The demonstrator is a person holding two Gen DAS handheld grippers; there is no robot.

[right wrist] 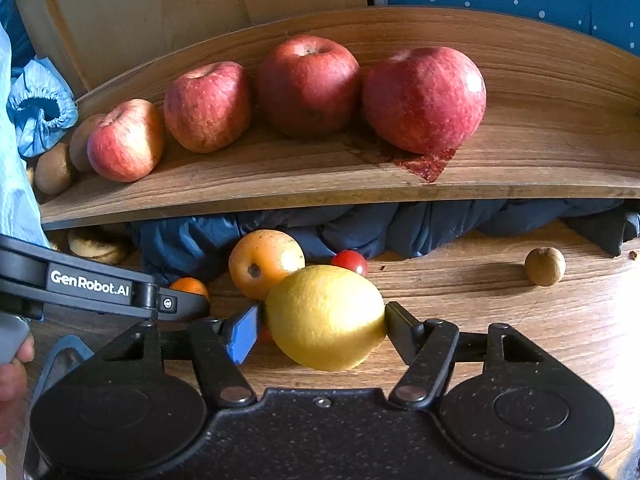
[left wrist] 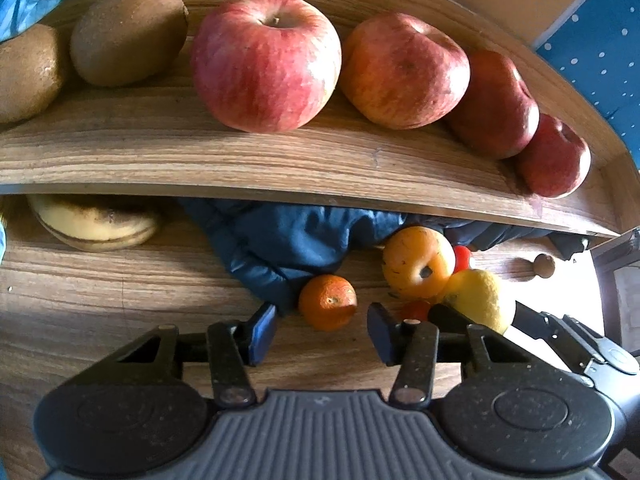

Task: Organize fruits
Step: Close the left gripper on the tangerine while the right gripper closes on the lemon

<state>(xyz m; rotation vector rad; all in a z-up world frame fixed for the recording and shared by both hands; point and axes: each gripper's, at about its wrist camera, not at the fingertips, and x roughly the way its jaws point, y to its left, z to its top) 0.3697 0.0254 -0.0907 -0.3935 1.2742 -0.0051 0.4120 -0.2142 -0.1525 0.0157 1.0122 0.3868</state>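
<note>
Fingers of the left gripper [left wrist: 322, 334] stand apart, empty, with a small round orange mandarin [left wrist: 327, 302] just ahead between them; four red apples [left wrist: 266, 62] and two brown kiwis [left wrist: 128, 34] line the wooden shelf [left wrist: 280, 164] above.

Right gripper [right wrist: 324, 326] pinches a yellow lemon [right wrist: 325, 317] above the wooden tabletop [right wrist: 500, 312]; bare wood lies to its right.
</note>
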